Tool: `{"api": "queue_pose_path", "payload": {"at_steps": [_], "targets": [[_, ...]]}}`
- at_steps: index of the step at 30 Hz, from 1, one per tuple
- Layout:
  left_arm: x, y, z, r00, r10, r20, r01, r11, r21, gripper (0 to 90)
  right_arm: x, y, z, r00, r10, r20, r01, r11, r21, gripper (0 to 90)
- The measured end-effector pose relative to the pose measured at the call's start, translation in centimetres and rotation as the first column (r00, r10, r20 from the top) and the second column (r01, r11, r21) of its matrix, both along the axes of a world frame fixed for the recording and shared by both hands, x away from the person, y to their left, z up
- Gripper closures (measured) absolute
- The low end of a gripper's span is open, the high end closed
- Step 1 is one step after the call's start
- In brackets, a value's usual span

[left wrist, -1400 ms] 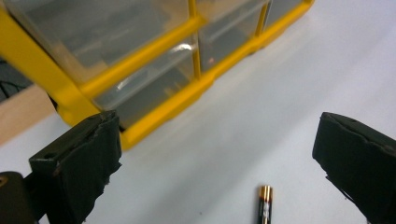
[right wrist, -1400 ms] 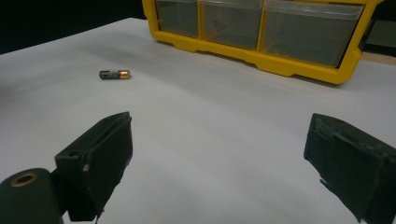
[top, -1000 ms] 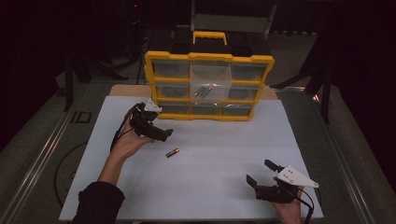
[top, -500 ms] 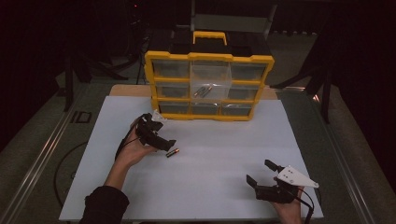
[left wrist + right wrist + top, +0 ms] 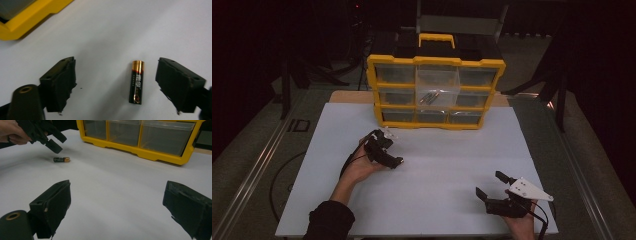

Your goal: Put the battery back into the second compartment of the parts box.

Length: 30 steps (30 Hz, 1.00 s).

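A: What are the left tongs doing?

B: They hang over the white desk with the jaws spread wide and nothing between the pads. In the left gripper view a battery lies flat on the desk in the gap between the jaws, closer to the jaw at the right of that view and touching neither one. Its gold end points away from the camera, its black body toward it.

A: And from above?

B: In the high view the left tongs are tilted down in the person's left hand, and the tips cover the spot where the battery lies.

A: The right tongs?

B: Also wide open and empty, low over the desk near the person's edge. In the right gripper view the battery lies well ahead of them, just below the tips of the left tongs. In the high view the right tongs sit well apart from the left ones.

A: What lies beyond the left tongs?

B: A yellow drawer cabinet with clear drawers and a black top stands at the far side of the desk. Its yellow corner shows in the left gripper view.
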<state>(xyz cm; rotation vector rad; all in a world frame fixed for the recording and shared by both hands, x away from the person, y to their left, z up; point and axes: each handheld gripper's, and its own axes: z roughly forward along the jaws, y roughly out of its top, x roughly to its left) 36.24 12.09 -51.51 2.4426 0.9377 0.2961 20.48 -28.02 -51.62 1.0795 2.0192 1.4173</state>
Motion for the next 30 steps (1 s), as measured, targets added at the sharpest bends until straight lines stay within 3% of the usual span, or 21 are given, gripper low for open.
{"api": "queue_pose_path", "payload": {"at_steps": [3,7,9,19,30], "targets": [[-0.2,-0.2,-0.4,0.9998,-0.017,-0.005,0.017,0.9998,0.008,23.7,0.0,0.0,0.0,1.0,0.0,-0.001,0.0,1.0,0.0,7.6],[-0.5,-0.5,-0.9,0.9979,-0.059,-0.027,0.06,0.9981,0.017,39.4,0.0,0.0,0.0,1.0,0.002,0.001,-0.002,1.0,-0.002,7.6],[-0.6,-0.7,-1.1,0.9971,-0.069,-0.033,0.07,0.997,0.034,41.8,0.0,0.0,0.0,1.0,0.002,-0.001,-0.002,1.0,-0.001,7.6],[-0.5,-1.2,-1.8,0.987,-0.123,-0.103,0.128,0.9907,0.046,77.0,0.0,0.0,0.0,1.0,0.004,0.0,-0.004,1.0,-0.005,7.6],[-0.3,-1.2,-1.1,0.9879,-0.124,-0.093,0.128,0.9908,0.043,77.9,0.0,0.0,0.0,1.0,0.004,0.0,-0.004,1.0,-0.004,7.6]]}}
